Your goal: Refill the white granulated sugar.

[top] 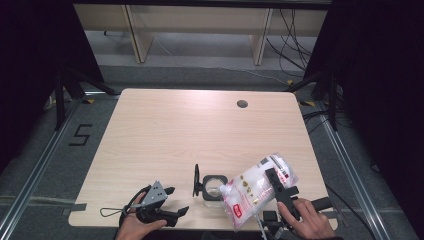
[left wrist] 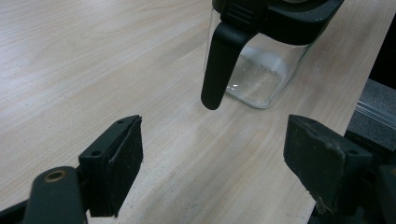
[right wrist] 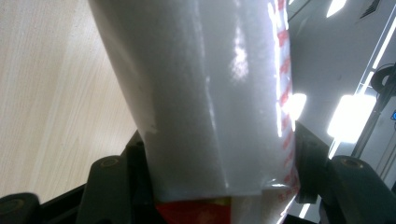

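Bag (top: 257,187) clamped in right gripper (top: 280,189), left gripper (top: 172,202) jaws wide, empty

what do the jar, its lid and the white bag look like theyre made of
Jar: clear, glossy, glass or hard clear plastic; the table grain shows through its walls and base.
Lid: matte black, probably moulded plastic, as is the handle.
Bag: thin glossy plastic film, white with red print; it creases and throws highlights where the right gripper clamps it.
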A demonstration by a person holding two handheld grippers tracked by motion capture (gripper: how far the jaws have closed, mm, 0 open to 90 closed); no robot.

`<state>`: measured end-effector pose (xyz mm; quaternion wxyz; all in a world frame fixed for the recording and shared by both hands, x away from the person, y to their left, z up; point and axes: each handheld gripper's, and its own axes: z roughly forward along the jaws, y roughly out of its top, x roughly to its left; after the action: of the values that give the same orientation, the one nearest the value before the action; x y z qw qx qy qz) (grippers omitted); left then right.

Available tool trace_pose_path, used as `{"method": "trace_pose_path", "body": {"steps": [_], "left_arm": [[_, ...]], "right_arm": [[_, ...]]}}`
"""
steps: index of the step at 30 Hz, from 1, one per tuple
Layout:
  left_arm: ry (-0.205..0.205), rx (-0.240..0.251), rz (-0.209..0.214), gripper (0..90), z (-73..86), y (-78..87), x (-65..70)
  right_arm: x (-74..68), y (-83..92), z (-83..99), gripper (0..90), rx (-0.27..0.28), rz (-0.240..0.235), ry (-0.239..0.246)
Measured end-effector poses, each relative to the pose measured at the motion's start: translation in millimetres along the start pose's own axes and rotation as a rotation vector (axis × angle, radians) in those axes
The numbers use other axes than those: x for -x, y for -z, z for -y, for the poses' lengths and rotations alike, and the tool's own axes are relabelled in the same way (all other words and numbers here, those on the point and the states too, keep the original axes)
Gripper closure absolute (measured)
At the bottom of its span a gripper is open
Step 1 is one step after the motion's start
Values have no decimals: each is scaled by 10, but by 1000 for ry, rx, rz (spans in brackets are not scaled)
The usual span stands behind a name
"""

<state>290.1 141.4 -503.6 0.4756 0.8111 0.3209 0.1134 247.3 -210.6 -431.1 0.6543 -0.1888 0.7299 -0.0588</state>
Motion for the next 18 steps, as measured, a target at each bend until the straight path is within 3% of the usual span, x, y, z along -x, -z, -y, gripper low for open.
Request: {"method": "trace_pose_path", "body": {"steps": [1,5,9,12,13,14,17,18], "left_arm": [[2,4,1,193,2,-4,0],[-8,-11,-3,193,-4,9,-1],[-3,3,-1,193,1,0,-5],[-11,-15,-5,193,-2,8,-3],[-7,-8,-3,194,0,3,-4],[1,0,-1,194,0,0,1],[-1,-2,-1,193,0,0,1],[-25,-24,-9,193,-2,12,-18]], "right_arm": [[-10,-20,13,419,25,30,5],[-3,11,8,419,-11,-4,-5],[22,12,18,419,-10,13,16],[28,10,31,419,-5,11,21],[15,-7,42,419,15,39,12],[13,5,36,419,-8,7,-3],[12,10,44,419,0,-1,-12],[13,8,50,419,2,-8,-23]]}}
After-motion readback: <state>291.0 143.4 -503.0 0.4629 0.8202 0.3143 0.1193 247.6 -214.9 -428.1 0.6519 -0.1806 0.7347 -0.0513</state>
